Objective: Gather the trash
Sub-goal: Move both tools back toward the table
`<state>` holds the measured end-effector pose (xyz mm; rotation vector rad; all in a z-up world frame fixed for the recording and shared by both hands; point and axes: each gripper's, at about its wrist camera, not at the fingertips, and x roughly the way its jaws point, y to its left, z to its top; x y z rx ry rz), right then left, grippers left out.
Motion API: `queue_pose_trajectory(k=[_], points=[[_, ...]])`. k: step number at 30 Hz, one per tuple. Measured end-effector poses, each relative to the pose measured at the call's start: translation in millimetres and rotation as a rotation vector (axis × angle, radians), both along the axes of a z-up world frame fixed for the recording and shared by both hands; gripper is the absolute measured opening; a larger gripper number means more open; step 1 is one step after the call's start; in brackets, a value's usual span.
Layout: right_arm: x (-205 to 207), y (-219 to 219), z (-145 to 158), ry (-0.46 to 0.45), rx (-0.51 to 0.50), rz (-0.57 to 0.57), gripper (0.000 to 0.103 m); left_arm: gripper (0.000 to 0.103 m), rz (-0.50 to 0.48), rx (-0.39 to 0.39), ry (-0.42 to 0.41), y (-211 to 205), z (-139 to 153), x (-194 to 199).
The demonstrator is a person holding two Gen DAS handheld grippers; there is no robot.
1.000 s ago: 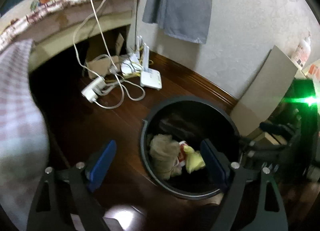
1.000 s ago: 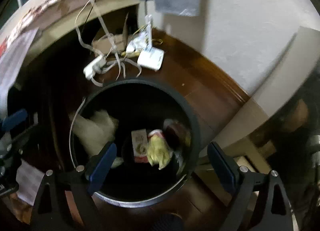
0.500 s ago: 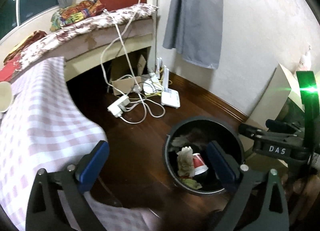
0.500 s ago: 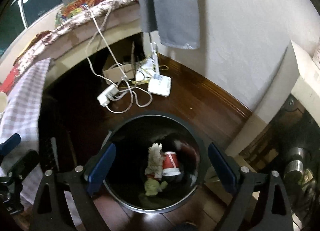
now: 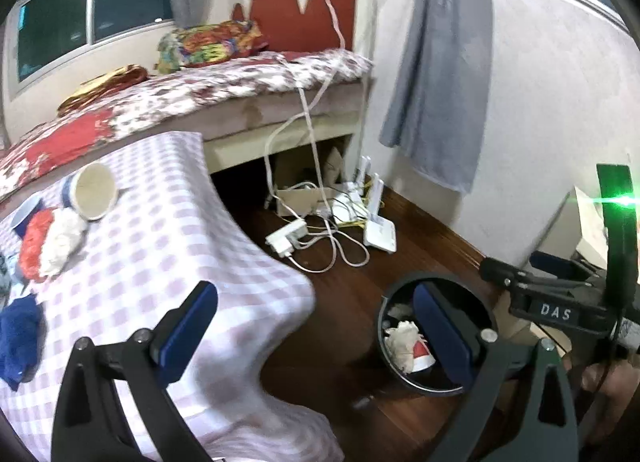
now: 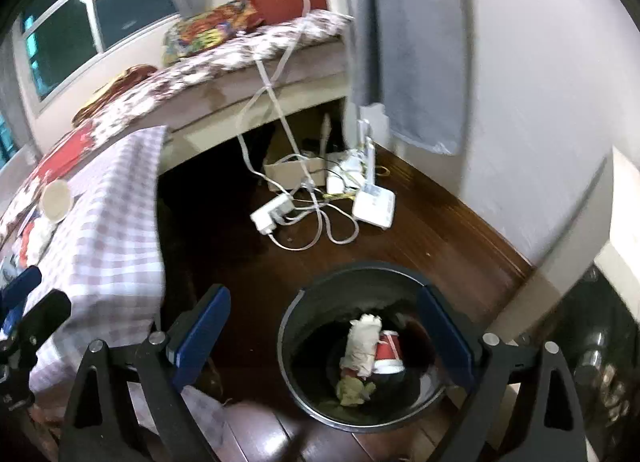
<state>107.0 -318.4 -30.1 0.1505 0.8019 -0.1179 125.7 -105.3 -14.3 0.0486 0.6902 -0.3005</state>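
The left gripper had its blue fingers spread wide with nothing between them; they had just been opening. The right gripper also had its fingers far apart and held nothing.

The black trash bin stood upright on the dark wood floor, its round mouth facing up. It stood near the wall, with bare floor between it and the desk. Inside lay a crumpled white paper wad, a red paper cup tipped on its side, and a small green scrap.

The desk, under a pink checked cloth, ended in a drooping corner just left of the bin. On it, a paper cup lay on its side with its open mouth turned toward the camera. Beside it were a red and white crumpled wad and a blue crumpled thing near the left edge.

White cables and a power strip lay on the floor by the bed, well apart from the bin. A grey curtain hung down the wall.
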Motion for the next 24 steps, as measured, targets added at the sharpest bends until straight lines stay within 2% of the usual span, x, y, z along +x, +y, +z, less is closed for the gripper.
queue_pose_trajectory(k=[10,21,24], points=[[0.7,73.1,26.3,-0.05,-0.085,0.181,0.096,0.098,0.137,-0.024,-0.022,63.8,7.2,-16.9],[0.0,148.3,40.7,-0.087,-0.101,0.349,0.096,0.097,0.276,-0.041,-0.037,135.8,11.5,-38.6],[-0.4,169.9,42.4,-0.089,-0.098,0.399,0.096,0.097,0.34,-0.029,-0.044,158.2,10.3,-46.6]])
